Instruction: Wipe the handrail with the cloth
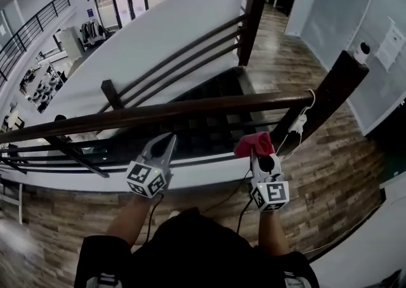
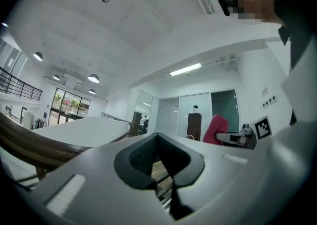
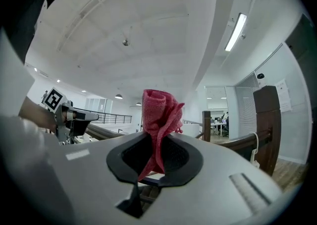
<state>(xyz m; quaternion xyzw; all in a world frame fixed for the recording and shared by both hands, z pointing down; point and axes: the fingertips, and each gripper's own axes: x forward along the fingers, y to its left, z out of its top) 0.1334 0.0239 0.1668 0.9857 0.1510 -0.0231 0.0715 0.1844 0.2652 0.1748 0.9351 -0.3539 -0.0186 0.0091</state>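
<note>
The dark wooden handrail (image 1: 190, 110) runs across the head view from low left to a thick post (image 1: 336, 87) at the right. A crumpled red cloth (image 1: 253, 143) sticks up from my right gripper (image 1: 257, 152), which is shut on it and sits just short of the rail, near the post. In the right gripper view the cloth (image 3: 159, 120) rises out of the shut jaws (image 3: 148, 174), with the rail (image 3: 237, 142) behind. My left gripper (image 1: 167, 144) points at the rail further left; its jaws (image 2: 166, 179) are shut on nothing. The rail (image 2: 25, 144) curves past at its left.
Beyond the rail the stairwell (image 1: 209, 96) drops away, with lower rail bars (image 1: 95, 153) and a white stair wall (image 1: 165, 33). A white cable (image 1: 298, 122) hangs on the post. Wooden floor (image 1: 330, 172) lies underfoot, and a glass wall (image 1: 355, 20) stands at the right.
</note>
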